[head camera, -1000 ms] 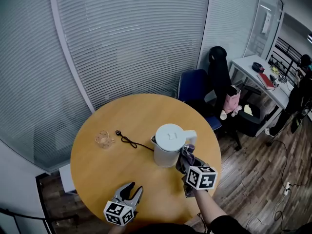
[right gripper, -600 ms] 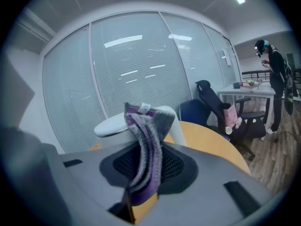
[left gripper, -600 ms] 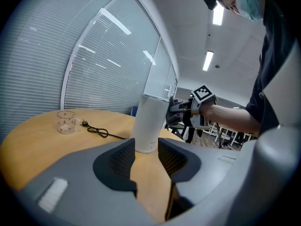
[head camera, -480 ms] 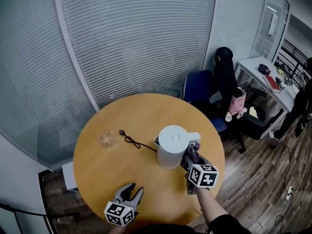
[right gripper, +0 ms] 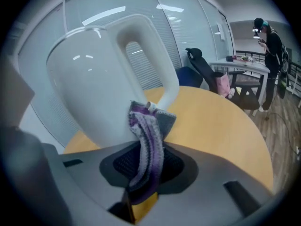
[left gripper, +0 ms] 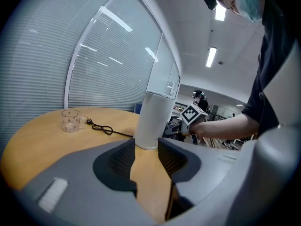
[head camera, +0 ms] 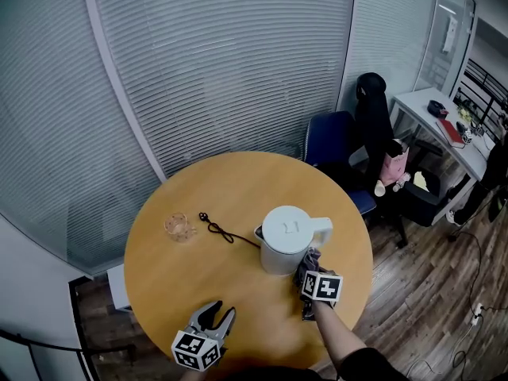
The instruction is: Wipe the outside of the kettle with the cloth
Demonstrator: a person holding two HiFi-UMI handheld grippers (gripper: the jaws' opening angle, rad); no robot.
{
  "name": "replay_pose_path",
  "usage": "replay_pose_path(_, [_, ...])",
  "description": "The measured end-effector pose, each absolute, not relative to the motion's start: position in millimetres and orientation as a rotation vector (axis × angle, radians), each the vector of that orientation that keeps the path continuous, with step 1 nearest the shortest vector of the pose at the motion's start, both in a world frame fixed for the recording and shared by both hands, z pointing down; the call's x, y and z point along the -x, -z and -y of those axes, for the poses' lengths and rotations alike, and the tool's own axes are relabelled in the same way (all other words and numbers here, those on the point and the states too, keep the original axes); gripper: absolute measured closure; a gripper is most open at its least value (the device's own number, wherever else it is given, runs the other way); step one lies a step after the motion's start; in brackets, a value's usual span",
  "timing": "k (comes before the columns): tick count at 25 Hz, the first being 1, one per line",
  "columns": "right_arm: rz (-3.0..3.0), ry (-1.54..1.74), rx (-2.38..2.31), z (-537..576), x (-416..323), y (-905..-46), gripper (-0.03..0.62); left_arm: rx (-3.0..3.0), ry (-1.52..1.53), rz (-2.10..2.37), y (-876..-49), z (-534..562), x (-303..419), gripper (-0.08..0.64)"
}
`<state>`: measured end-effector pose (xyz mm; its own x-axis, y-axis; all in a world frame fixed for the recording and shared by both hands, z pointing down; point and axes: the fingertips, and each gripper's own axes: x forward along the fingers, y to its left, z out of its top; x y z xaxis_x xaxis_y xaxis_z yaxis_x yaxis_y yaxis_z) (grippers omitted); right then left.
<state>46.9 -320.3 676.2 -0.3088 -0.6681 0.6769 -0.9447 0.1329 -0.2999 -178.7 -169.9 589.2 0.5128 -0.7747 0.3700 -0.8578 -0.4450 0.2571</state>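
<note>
Wiping now, by the look of it. Grips the cloth (right gripper: pixel 148 140) in the right claw (right gripper: pixel 149 167), closed on its folds, with the free end pushed against the kettle (right gripper: pixel 89 79) just under the handle. Finds the kettle near the middle of the bench (head camera: pixel 198 189), lid on, cord (head camera: pixel 221 230) trailing left toward a cup (head camera: pixel 179 227). Holds the left claw (head camera: pixel 218 314) well apart at the near edge, open and empty, aimed at the kettle.

To do the step well:
- Press lightly and sweep round the wall in overlapping passes, top to base.
- Work behind the handle and under the spout as well.
- Avoid hard sideways pushes; unbraced, likely to slide or tip.
- Consider steadying the far side with the left claw.
- Steer clear of the cord.

Cannot see from the head view where cloth meets kettle; masked there by the right claw's marker cube. Cannot tell how much cloth lies flat on the wall rather than bunched. Hidden in every view: the kettle's far side. Cut off in the right claw view: the kettle's foot, behind the claw's own body. Hard to tell whether seated on a separate base.
</note>
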Motion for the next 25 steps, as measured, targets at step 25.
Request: replay_pose_path(25, [2.240, -0.962, -1.597, 282.5, -48.1, -605.0, 0.497, -2.401, -0.233, 1.351, -567.8, 164.4, 168.5, 0.422])
